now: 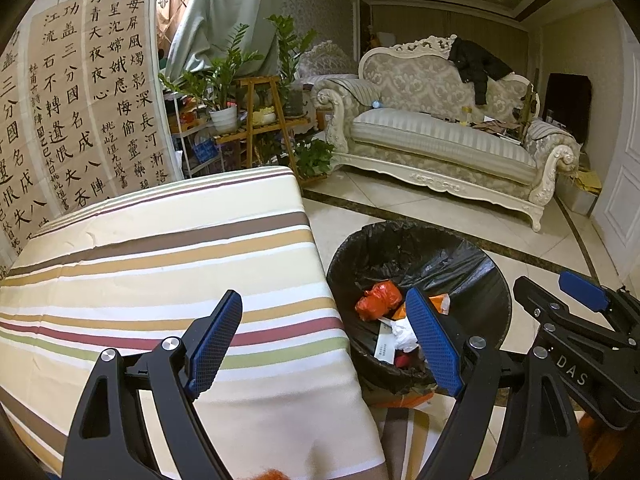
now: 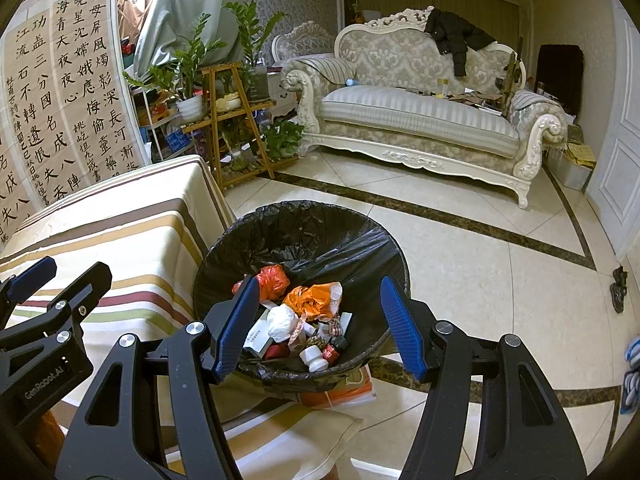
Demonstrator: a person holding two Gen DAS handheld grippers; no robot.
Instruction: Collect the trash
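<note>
Left gripper [image 1: 324,336]: we are holding its jaws wide apart, nothing between them, beside the bin [image 2: 224,248].
Right gripper [image 2: 318,326]: we are hovering it agape, empty, over the bin.
Trash [image 2: 308,312]: lying inside the bin.
Tablecloth [image 1: 160,264]: showing nothing left to collect; we are judging the task nearly finished.

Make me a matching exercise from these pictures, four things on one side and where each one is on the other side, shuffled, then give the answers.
Things:
1. black jacket
2. orange plastic bag
3. striped cloth
4. left gripper

Places:
A. spread over the table
B. draped on the sofa back
C. hanging open, with one finger over the table and the other over the bin
D. inside the bin with the black liner

Pairs: 1-B, 2-D, 3-A, 4-C
</note>
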